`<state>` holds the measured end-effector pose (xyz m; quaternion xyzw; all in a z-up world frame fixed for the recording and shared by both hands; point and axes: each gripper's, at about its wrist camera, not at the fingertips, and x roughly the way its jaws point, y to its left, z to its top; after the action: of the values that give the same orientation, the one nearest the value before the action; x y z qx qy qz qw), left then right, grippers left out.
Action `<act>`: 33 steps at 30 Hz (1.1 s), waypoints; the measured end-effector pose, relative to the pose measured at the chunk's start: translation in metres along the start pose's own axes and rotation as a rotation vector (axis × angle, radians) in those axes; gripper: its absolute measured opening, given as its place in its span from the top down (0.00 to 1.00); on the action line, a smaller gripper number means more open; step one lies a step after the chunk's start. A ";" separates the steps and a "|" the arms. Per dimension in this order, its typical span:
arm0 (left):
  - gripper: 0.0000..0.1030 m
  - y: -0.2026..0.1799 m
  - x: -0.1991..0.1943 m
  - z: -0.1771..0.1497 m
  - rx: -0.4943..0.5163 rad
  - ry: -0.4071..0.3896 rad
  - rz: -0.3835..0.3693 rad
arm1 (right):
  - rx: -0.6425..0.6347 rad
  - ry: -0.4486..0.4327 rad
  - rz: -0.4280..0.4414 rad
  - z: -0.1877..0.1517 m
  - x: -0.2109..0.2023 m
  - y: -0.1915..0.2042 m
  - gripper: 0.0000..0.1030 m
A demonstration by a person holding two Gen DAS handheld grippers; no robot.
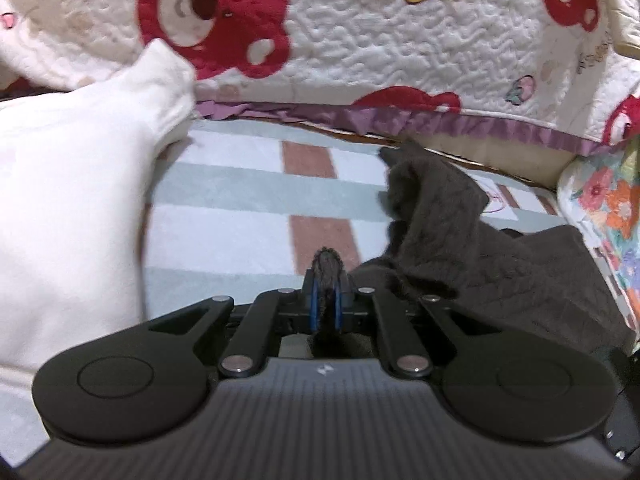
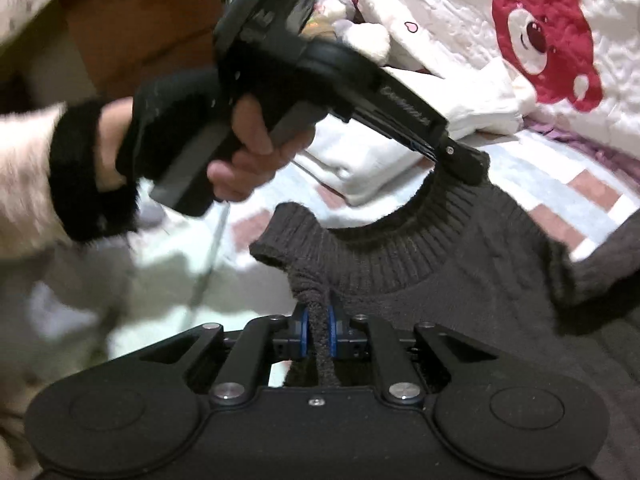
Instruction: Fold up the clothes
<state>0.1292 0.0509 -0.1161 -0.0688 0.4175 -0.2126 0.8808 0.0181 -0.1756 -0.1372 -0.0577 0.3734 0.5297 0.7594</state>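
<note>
My right tool [image 2: 318, 330] is clamped on the dark sweater [image 2: 460, 264], left tool [image 1: 327, 280] pinching its collar at one o'clock, spreading it above the bed [image 1: 224, 208] to fold.

A bed fills the scene, covered by a checked sheet [image 1: 240, 196] in pale blue, white and dusty-pink blocks. Behind it lies a cream quilted blanket [image 1: 380, 40] printed with red bear faces [image 1: 208, 12] and edged with a purple ruffle [image 1: 440, 120]. A white pillow [image 1: 72, 208] rests on the sheet at the left, and a floral cushion [image 1: 604, 208] sits at the right edge. From the right wrist view, a brown wooden panel [image 2: 132, 28] shows beyond the bed and soft toys [image 2: 340, 20] lie against the blanket
</note>
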 end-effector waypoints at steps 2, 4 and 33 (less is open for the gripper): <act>0.94 0.008 0.004 -0.009 -0.019 0.029 0.022 | 0.047 0.009 0.035 0.000 0.003 -0.005 0.88; 0.94 0.015 0.016 -0.020 -0.040 0.068 0.046 | 0.043 0.027 0.033 -0.007 0.012 -0.009 0.88; 0.89 0.019 0.003 -0.029 -0.005 0.075 0.214 | 0.228 -0.044 0.051 -0.020 -0.050 -0.087 0.54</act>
<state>0.1145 0.0679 -0.1424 -0.0183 0.4555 -0.1189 0.8821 0.0734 -0.2609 -0.1468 0.0502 0.4158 0.5040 0.7554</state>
